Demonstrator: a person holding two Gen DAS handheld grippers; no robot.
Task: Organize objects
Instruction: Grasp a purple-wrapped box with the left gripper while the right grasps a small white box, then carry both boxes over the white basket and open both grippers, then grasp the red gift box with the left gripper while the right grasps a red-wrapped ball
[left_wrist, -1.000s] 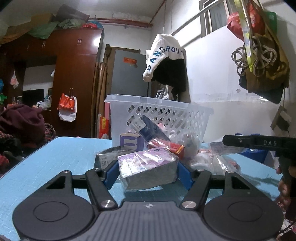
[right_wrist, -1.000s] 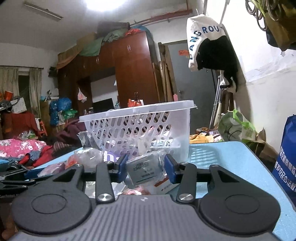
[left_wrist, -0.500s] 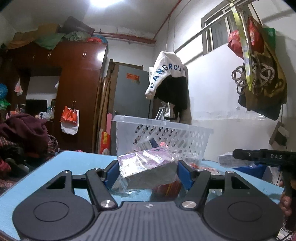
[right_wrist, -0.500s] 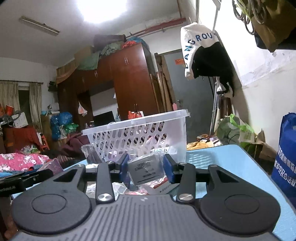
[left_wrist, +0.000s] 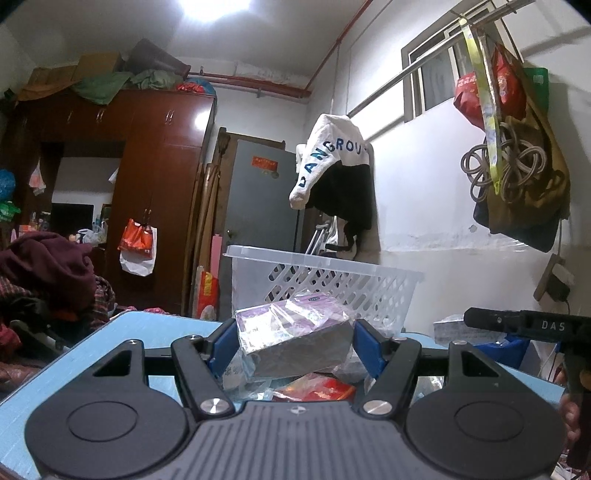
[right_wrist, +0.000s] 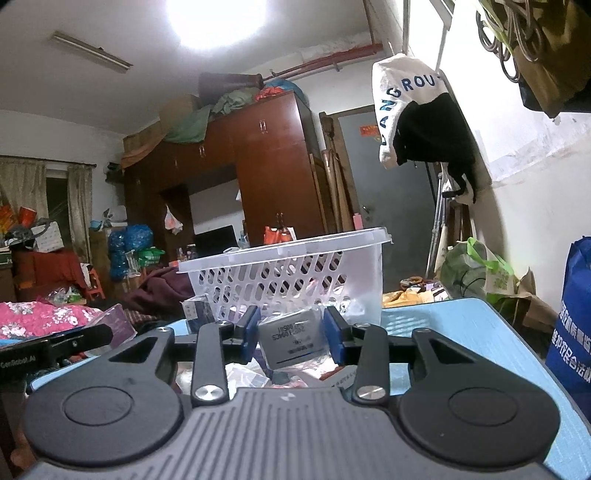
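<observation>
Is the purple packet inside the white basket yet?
No. The purple packet is outside, gripped between the left gripper's blue pads, in front of the white basket.

Basket (left_wrist: 332, 275) behind packets (left_wrist: 295, 332) on table (left_wrist: 122, 339)

Readable lettering in the room

White hanging garment (left_wrist: 332, 155) shows blue letters "ANGROU"; the black bar (left_wrist: 524, 325) over the worktop's right edge reads "DAS"; the black bar (right_wrist: 55, 347) at the left edge reads "GenRobot.AI". The grey packet's (right_wrist: 291, 338) print is upside down, unreadable.
</observation>
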